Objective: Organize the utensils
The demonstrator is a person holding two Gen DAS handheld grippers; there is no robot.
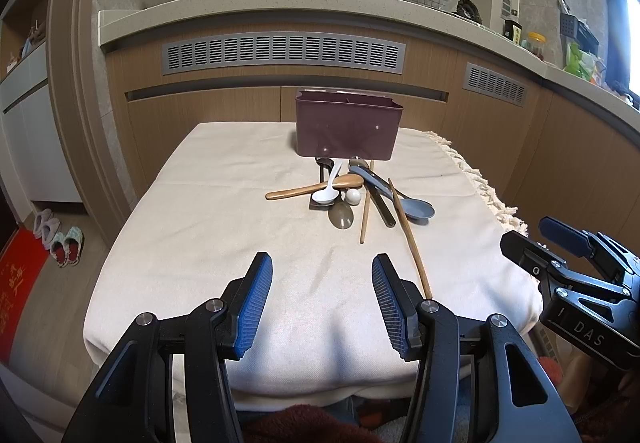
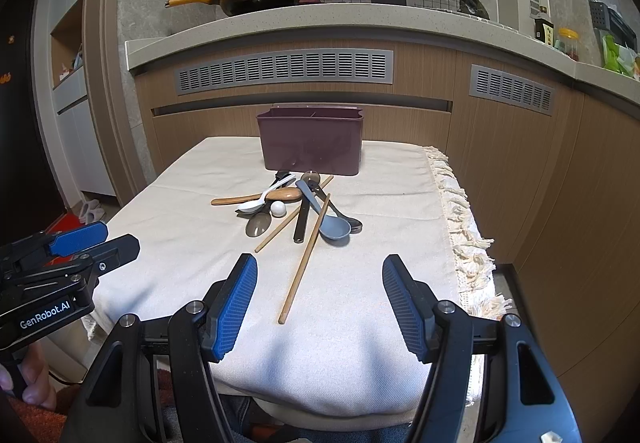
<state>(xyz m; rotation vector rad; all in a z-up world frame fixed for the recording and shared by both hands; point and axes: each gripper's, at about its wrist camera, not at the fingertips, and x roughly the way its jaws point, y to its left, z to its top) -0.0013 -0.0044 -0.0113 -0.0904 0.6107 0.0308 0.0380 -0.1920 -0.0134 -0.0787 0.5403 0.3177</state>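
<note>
I see a maroon bin (image 2: 310,145) at the far edge of my cream tablecloth (image 2: 380,243). In the pile lie a white spoon (image 2: 260,201), a blue-grey spoon (image 2: 330,223), tan wooden chopsticks (image 2: 304,263) and a translucent grey spoon (image 2: 258,223). My finger pads (image 2: 234,307) are blue, ribbed.

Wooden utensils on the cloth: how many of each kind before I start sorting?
Chopsticks: 2
Wooden spoon: 1
Total: 3 wooden pieces
</note>
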